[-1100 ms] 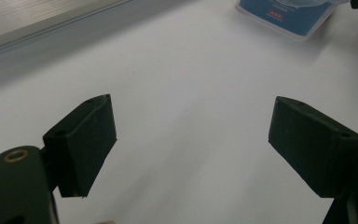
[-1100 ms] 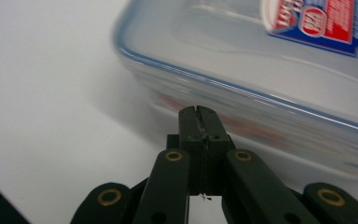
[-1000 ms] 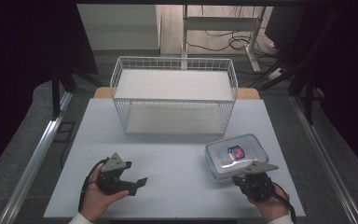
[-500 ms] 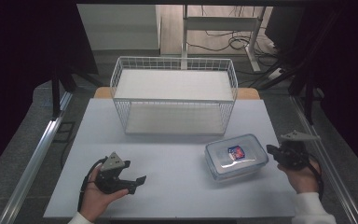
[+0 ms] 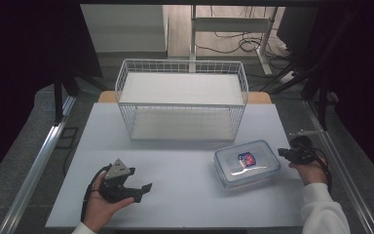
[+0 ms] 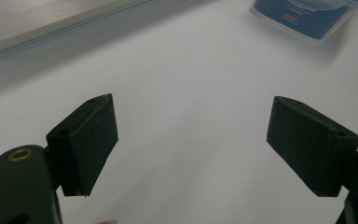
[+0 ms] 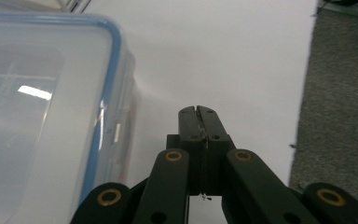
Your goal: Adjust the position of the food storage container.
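A clear plastic food box point(image 5: 246, 163) with a blue-rimmed lid and a red-and-blue label lies on the white table point(image 5: 175, 161) at the right. Its lid takes up the left of the right gripper view as the box point(image 7: 42, 116). My right gripper point(image 5: 283, 153) sits just right of the box, near the table's right edge; its jaws are pressed together with nothing between them, as the right gripper point(image 7: 198, 111) shows. My left gripper point(image 5: 145, 190) rests at the front left, jaws wide apart and empty. In the left gripper view its pads point(image 6: 91, 140) frame bare table, with the box point(image 6: 307, 16) at the top.
A white wire basket point(image 5: 182, 102) stands at the back middle of the table, empty. Grey floor point(image 7: 345, 107) lies beyond the table's right edge. A metal rail point(image 5: 39, 161) runs along the left side.
My right gripper has swung from the table's front, below the box, out to the right side of the box. The left gripper has stayed where it was.
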The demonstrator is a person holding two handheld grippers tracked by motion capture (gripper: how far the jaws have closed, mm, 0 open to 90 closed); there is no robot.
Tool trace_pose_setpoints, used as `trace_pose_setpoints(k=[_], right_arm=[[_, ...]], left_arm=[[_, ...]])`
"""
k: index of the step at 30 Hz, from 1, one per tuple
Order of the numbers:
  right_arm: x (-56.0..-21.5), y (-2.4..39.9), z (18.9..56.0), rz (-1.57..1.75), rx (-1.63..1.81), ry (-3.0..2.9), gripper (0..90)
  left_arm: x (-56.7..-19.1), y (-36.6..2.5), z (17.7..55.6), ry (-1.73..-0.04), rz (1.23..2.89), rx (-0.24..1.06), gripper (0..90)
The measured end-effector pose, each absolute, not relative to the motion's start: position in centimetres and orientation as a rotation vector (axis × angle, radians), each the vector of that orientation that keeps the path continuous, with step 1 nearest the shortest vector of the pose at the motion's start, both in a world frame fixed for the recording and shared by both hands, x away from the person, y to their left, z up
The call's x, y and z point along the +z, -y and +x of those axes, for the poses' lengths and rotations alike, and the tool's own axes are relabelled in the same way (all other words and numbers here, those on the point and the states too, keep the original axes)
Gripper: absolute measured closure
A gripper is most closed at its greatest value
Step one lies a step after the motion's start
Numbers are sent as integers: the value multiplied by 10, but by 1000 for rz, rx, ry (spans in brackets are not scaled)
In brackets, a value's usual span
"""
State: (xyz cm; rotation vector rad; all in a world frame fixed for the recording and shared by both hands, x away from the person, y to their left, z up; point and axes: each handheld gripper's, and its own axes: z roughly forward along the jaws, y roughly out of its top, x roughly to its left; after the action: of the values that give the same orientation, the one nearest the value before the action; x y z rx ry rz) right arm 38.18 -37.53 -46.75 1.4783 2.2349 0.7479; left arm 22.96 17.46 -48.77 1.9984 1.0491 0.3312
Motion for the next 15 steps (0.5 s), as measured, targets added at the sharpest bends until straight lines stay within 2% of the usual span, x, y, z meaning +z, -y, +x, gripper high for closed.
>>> trace_pose_setpoints(k=[15], right_arm=[[-471,358,380,1424,712,-2321,887]], left_arm=[[-489,-180,232,-1069,1992,319,169]])
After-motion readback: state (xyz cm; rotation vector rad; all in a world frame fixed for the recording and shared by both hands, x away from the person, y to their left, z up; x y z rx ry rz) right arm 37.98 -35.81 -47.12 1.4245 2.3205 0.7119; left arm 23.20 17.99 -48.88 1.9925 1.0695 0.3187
